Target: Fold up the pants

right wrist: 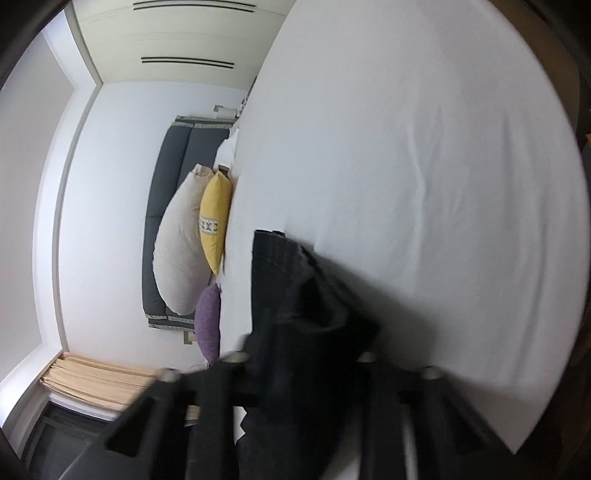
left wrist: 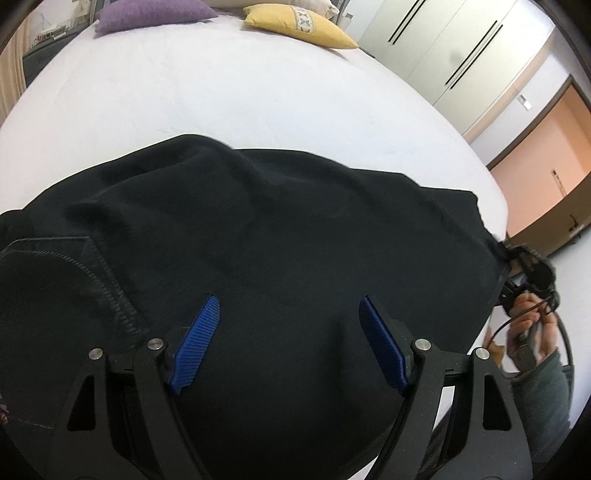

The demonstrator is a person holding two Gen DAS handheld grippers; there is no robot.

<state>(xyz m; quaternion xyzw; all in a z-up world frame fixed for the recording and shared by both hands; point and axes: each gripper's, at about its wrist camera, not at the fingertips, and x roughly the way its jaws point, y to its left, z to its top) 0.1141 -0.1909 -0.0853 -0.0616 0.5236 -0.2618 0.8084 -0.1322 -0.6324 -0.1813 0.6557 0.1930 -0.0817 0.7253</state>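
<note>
Black pants (left wrist: 258, 236) lie spread on the white bed (left wrist: 221, 92), with a stitched pocket at the left. My left gripper (left wrist: 288, 314) is open just above the cloth, its blue pads (left wrist: 197, 343) wide apart and empty. My right gripper (right wrist: 295, 332) is shut on the pants' hem (right wrist: 284, 266) and holds it off the bed; its fingertips are hidden by the cloth. In the left wrist view the right gripper (left wrist: 524, 269) shows at the pants' right end, with the hand behind it.
A yellow pillow (left wrist: 299, 24) and a purple pillow (left wrist: 151, 13) lie at the head of the bed; both also show in the right wrist view, with a beige pillow (right wrist: 181, 251). White wardrobes (left wrist: 443, 44) stand to the right. The bed's edge runs by the right gripper.
</note>
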